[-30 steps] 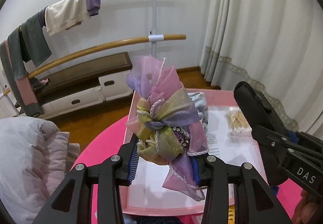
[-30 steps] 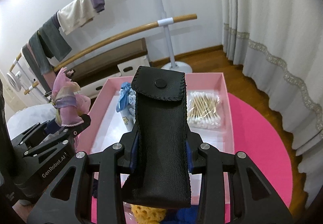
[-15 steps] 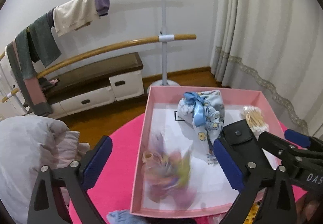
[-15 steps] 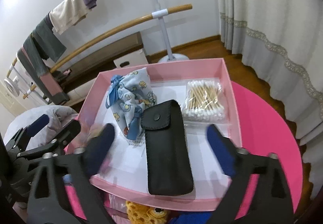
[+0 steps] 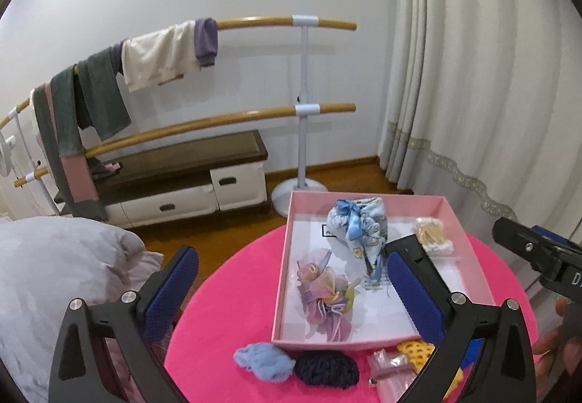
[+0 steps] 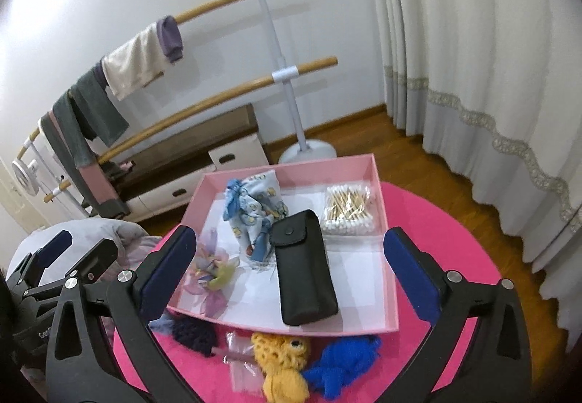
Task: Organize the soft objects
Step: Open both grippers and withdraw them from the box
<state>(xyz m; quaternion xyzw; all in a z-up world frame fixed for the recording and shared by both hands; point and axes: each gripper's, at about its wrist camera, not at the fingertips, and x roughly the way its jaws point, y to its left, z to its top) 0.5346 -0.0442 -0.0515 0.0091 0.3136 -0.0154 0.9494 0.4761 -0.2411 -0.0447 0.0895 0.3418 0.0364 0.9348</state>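
We hold the left gripper (image 5: pixel 291 290) wide open and empty; the right gripper (image 6: pixel 291 266) is opening, nothing between its jaws. The organza bow (image 5: pixel 325 297) and black pouch (image 6: pixel 303 266) lie in the pink box (image 6: pixel 378 177). Next, we judge, comes the yellow knitted toy (image 6: pixel 282 366) on the counter (image 6: pixel 436 221).

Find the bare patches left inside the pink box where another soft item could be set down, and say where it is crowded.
In the pink box, the white floor is bare right of the black pouch, below the cotton swabs. A narrower strip lies between pouch and ribbon bow. The far left is crowded by the blue printed bag.
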